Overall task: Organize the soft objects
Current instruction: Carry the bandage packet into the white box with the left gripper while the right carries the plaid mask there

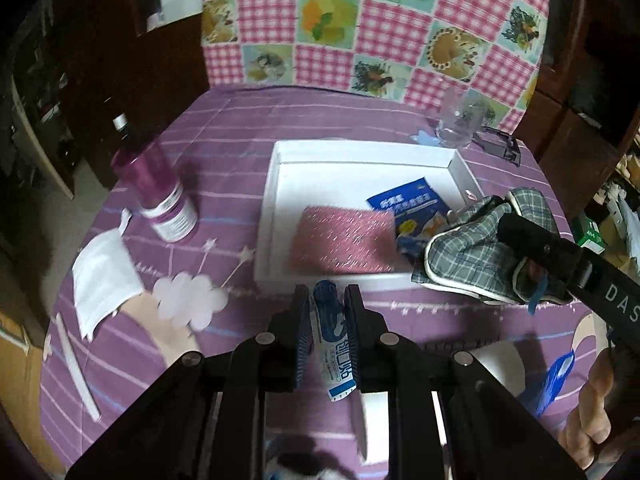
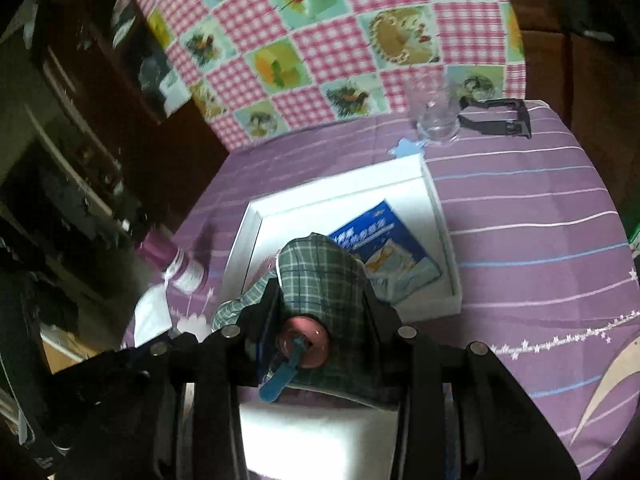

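Observation:
My left gripper (image 1: 328, 300) is shut on a small blue-and-white tube (image 1: 334, 344), held just in front of the white tray (image 1: 276, 184). Inside the tray lie a pink glittery pad (image 1: 344, 240) and a blue packet (image 1: 408, 204). My right gripper (image 2: 320, 292) is shut on a green plaid cloth item (image 2: 324, 280) with a pink ring and blue tab (image 2: 298, 354), carried over the tray's (image 2: 440, 216) near part. In the left wrist view the same plaid item (image 1: 472, 248) hangs over the tray's right front corner, with the right gripper's body (image 1: 532, 240) behind it. The blue packet (image 2: 384, 236) lies beyond the cloth.
A purple-striped cloth covers the table (image 1: 224, 132). A pink bottle (image 1: 160, 192) stands left of the tray, with a white face mask (image 1: 104, 276) and a white strip (image 1: 76, 364) nearer. A clear glass (image 1: 460, 120) and a black clip (image 1: 504, 144) sit at the back. A person's hand (image 1: 592, 412) shows at right.

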Action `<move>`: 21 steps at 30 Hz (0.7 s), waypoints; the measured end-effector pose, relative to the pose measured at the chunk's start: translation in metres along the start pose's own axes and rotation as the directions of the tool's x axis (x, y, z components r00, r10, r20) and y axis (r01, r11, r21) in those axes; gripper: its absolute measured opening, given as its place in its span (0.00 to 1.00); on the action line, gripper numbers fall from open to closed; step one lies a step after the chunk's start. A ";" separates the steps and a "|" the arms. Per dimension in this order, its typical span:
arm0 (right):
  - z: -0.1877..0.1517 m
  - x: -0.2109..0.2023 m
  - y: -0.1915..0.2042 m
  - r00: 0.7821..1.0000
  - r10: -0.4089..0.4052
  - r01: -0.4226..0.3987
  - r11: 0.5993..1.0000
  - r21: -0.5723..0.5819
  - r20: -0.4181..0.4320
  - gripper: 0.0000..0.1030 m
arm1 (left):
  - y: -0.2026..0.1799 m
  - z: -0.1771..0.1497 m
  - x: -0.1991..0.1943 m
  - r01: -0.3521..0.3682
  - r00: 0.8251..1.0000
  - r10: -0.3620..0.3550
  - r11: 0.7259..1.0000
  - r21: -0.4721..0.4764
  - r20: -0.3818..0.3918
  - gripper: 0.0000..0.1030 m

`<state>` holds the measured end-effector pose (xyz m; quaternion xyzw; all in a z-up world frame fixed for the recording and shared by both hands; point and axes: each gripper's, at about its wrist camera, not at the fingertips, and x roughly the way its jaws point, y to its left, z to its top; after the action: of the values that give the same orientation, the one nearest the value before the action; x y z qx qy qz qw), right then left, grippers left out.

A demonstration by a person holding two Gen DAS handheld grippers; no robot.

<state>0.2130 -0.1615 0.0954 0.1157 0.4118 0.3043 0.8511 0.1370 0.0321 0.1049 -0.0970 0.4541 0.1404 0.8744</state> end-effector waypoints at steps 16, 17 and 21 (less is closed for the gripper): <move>-0.005 0.014 -0.009 0.984 -0.126 0.136 0.988 -0.073 0.128 0.38 | -0.019 0.039 0.031 0.145 0.978 -0.136 0.988 -0.047 0.159 0.16; -0.005 0.017 -0.009 0.982 -0.143 0.153 0.985 -0.080 0.127 0.38 | -0.017 0.041 0.032 0.131 0.980 -0.123 0.990 -0.044 0.157 0.16; -0.008 0.024 -0.001 0.970 -0.206 0.223 0.964 -0.143 0.128 0.38 | -0.001 0.045 0.033 0.129 0.974 -0.114 0.989 -0.067 0.194 0.16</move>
<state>0.2186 -0.1480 0.0752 0.0201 0.3486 0.2348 0.9072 0.1893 0.0499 0.1035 -0.1453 0.3560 0.1129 0.9162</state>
